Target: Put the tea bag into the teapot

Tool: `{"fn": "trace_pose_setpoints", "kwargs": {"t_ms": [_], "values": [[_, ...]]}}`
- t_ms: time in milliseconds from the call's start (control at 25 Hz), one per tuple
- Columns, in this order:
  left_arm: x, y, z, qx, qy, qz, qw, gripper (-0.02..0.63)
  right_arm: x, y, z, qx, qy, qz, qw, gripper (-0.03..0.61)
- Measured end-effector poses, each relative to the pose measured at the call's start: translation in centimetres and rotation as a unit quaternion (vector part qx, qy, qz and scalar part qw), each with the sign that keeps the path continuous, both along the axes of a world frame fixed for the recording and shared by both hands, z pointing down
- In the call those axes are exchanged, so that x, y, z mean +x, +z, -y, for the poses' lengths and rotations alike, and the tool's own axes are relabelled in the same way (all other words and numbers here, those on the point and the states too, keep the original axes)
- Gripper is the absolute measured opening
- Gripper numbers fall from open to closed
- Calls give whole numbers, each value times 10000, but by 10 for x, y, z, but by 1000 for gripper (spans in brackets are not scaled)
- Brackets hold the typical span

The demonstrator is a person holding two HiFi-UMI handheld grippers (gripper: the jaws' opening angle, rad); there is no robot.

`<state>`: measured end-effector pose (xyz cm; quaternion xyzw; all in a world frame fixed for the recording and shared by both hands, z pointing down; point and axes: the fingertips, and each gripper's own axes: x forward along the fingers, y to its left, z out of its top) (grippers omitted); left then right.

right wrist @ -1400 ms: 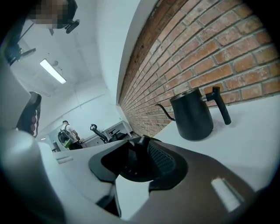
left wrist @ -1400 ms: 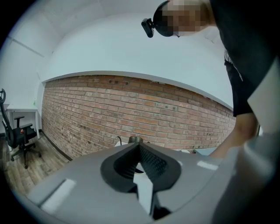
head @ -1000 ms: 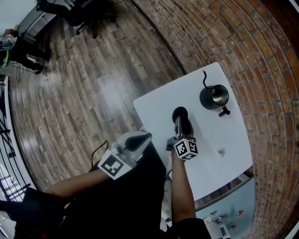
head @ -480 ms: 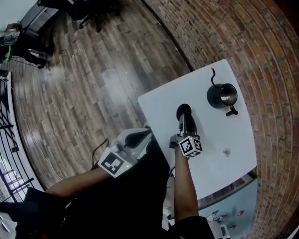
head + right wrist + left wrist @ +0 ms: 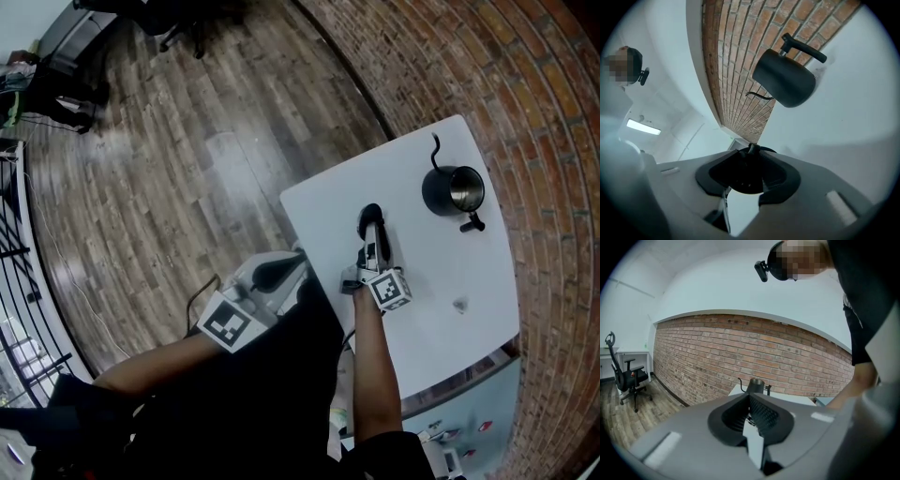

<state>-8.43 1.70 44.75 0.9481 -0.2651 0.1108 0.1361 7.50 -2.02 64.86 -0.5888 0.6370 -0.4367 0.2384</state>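
A black teapot (image 5: 453,190) with a thin spout stands uncovered at the far right of the white table (image 5: 441,272); it also shows in the left gripper view (image 5: 756,385) and the right gripper view (image 5: 785,77). Its round black lid (image 5: 369,214) sits between the jaws of my right gripper (image 5: 372,227), which is shut on it over the table's middle, left of the pot. In the right gripper view the lid (image 5: 745,171) fills the jaws. A small tea bag (image 5: 459,305) lies on the table near the right edge. My left gripper (image 5: 289,271) hangs shut and empty off the table's left side.
A brick wall (image 5: 525,103) runs behind the table. Wood floor (image 5: 187,169) lies to the left, with an office chair (image 5: 628,378) further off. A pale lower surface (image 5: 450,417) with small items sits beyond the table's near right edge.
The right gripper with the lid has drifted a little further from the teapot. The left gripper has stayed beside the table.
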Motion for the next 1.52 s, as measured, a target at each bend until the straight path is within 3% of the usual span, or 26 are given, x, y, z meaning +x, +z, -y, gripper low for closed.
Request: {"fn": "trace_pose_setpoints", "kwargs": {"t_ms": [240, 840, 1200, 1520], "values": [[1, 2, 3, -11, -4, 2, 10000, -2, -1, 6, 0, -24, -8, 137, 9999, 137], [4, 0, -2, 24, 18, 24, 10000, -1, -1, 18, -4, -54, 161, 1262, 9919, 135], [6, -3, -8, 114, 78, -18, 9999, -2, 8, 20, -5, -54, 541, 2247, 9729, 135], [11, -4, -12, 444, 337, 239, 9982, -1, 25, 26, -9, -23, 784, 2691, 9599, 141]]}}
